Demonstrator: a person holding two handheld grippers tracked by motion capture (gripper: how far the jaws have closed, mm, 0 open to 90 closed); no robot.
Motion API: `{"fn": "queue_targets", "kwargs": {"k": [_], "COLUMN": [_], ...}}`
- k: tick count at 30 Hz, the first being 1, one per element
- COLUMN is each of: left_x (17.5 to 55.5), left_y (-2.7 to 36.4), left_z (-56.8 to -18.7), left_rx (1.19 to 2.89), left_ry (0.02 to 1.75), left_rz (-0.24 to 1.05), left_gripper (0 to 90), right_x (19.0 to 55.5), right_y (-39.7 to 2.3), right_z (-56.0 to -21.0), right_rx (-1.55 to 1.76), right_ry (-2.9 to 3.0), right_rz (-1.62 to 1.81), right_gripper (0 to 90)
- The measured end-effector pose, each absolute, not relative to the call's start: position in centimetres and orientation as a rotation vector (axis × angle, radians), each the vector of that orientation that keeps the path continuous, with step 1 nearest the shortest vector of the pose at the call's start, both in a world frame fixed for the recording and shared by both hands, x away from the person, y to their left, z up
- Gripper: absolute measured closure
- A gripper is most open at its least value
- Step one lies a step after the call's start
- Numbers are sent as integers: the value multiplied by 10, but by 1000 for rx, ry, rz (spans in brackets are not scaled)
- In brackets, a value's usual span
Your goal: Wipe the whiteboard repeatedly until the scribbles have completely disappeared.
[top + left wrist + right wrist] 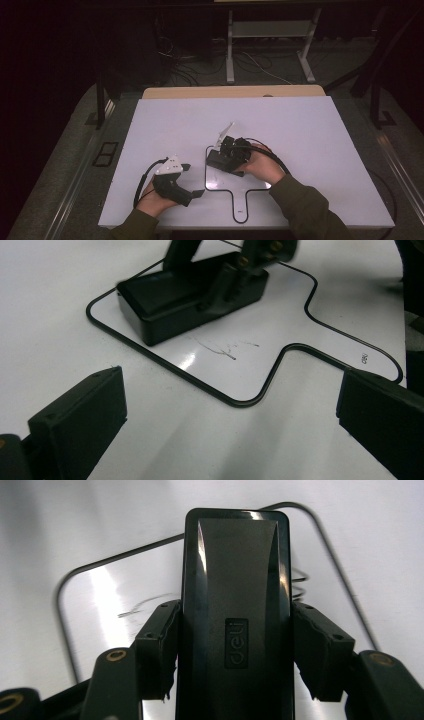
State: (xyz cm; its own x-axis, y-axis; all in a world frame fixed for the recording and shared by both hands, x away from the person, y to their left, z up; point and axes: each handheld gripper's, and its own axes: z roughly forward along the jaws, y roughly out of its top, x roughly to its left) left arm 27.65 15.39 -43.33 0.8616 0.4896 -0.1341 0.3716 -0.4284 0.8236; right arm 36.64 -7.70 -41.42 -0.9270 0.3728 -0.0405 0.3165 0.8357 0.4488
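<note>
Right claw tight around black eraser

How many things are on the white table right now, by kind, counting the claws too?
Black eraser block, clamped in the right claw: 1
Small whiteboard with handle, faint marks on it: 1
Claws, right one plus the left claw standing open: 2
Total: 4
</note>
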Motion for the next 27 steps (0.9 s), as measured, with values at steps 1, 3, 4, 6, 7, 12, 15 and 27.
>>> {"fn": "queue_targets", "kwargs": {"k": [1, 3, 4, 6, 7, 12, 15, 27], "left_x": [277, 276, 276, 277, 277, 277, 277, 277], "left_y": [154, 154, 154, 154, 154, 154, 153, 153], "left_z": [-433, -433, -433, -433, -433, -433, -433, -434], "left_rx": [2067, 2072, 2073, 2075, 2074, 2075, 2075, 2069], "left_ry": [626, 621, 620, 621, 621, 620, 619, 624], "left_rz": [154, 157, 157, 158, 158, 159, 159, 152], "left_gripper": [0, 0, 0, 0, 0, 0, 0, 0], "right_x": [363, 356, 352, 345, 342, 326, 328, 362], "right_y": [-77, -76, -76, -75, -74, -71, -70, -70], "right_z": [-414, -414, -414, -414, -413, -414, -413, -414], "right_rx": [530, 509, 494, 474, 466, 398, 408, 536], "right_ry": [2891, 2900, 2902, 2911, 2916, 2924, 2929, 2894], "right_rz": [676, 675, 675, 673, 671, 675, 675, 665], "right_gripper": [387, 387, 386, 386, 387, 386, 386, 386]}}
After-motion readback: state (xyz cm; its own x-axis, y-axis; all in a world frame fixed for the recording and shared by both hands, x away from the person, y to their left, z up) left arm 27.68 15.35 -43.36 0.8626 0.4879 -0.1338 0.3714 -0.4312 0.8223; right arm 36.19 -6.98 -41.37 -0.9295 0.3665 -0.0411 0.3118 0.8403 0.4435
